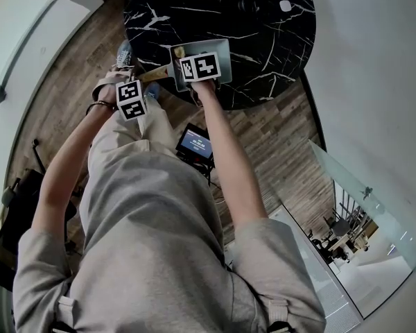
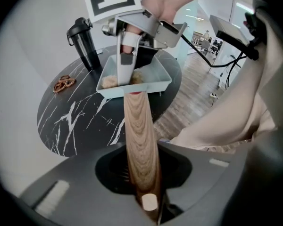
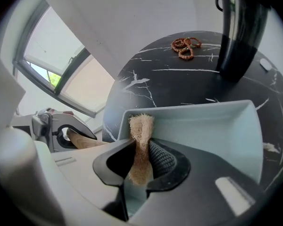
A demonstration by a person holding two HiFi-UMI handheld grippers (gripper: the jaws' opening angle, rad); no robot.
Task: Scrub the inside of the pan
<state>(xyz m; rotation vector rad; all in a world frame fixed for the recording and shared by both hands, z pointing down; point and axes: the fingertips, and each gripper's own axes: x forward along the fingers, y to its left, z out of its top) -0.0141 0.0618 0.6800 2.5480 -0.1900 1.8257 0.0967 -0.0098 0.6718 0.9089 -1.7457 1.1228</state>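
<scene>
While the left tool point(image 2: 142, 182) clamps the wooden handle point(image 2: 139, 135) of the pan point(image 2: 156, 84), the right tool point(image 3: 140, 166) pinches a fibrous scrubber point(image 3: 141, 126) down inside it on the table point(image 2: 75, 121). In the head view that tool's marker cube point(image 1: 200, 66) covers much of the pan's inside.

The pan point(image 3: 212, 131) has a smooth, matt, pale grey-blue surface; its handle point(image 2: 140, 145) is smooth wood with a pronounced grain. The scrub pad point(image 3: 140, 126) is coarse tan fibre, rough and frayed at the tip. The table point(image 2: 80, 121) top is a polished black marble-look slab with white veining, and the flask point(image 2: 85, 44) is glossy black.
</scene>
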